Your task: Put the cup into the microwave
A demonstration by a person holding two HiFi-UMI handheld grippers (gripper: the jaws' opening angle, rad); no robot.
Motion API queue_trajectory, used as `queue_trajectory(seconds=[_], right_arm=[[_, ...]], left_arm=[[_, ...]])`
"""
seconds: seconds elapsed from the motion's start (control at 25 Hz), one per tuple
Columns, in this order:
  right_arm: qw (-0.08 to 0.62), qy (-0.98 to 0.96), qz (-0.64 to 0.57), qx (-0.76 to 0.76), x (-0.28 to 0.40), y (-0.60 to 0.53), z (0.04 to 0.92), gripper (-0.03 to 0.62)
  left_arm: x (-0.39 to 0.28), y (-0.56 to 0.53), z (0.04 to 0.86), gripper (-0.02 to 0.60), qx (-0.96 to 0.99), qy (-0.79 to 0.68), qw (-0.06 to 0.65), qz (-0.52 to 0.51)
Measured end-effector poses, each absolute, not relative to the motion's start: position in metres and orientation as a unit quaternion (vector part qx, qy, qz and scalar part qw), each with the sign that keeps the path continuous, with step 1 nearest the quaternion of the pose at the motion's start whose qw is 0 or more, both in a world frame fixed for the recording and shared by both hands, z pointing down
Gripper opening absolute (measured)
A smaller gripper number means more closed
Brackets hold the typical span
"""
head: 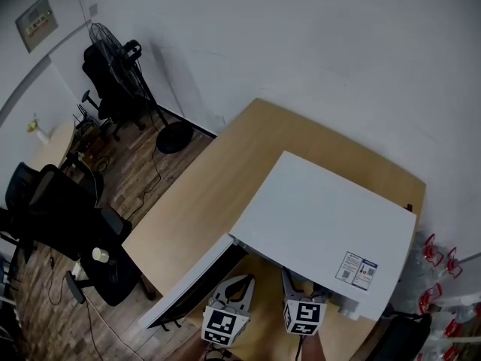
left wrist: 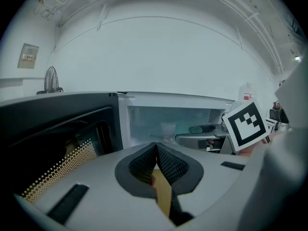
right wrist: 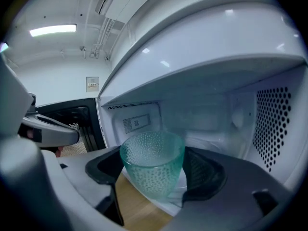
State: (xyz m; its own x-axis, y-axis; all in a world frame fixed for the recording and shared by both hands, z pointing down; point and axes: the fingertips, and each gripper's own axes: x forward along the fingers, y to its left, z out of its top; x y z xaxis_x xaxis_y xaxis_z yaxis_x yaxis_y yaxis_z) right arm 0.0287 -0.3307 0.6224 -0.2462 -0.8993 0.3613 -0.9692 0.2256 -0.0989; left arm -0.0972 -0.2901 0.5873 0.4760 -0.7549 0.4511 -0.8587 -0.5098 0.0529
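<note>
Pale wood is the tabletop in your head view, and the white microwave stands on it with its door swung open toward the lower left. Both tools sit just below the microwave's front edge, the left tool beside the open door and the right tool close against the opening.

In your left gripper view, the left tool has its jaws pressed together with nothing between them. The dark door fills the left side, the lit cavity of the microwave lies ahead, and the right tool's marker cube shows at the right.

In your right gripper view, the right tool is clamped on the cup, a teal dimpled glass held upright. The cup is at the mouth of the microwave, over its front sill; whether it touches the cavity floor you cannot tell.
</note>
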Motion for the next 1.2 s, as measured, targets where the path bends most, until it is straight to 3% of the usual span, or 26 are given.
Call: queue_trajectory(seconds=[1.2], right_arm=[[0.092,-0.775,0.147,0.607,0.028,-0.334,0.611,0.387]], left_arm=[[-0.104,-0.285,0.586,0.023,0.843,-0.481,0.137,0.196]])
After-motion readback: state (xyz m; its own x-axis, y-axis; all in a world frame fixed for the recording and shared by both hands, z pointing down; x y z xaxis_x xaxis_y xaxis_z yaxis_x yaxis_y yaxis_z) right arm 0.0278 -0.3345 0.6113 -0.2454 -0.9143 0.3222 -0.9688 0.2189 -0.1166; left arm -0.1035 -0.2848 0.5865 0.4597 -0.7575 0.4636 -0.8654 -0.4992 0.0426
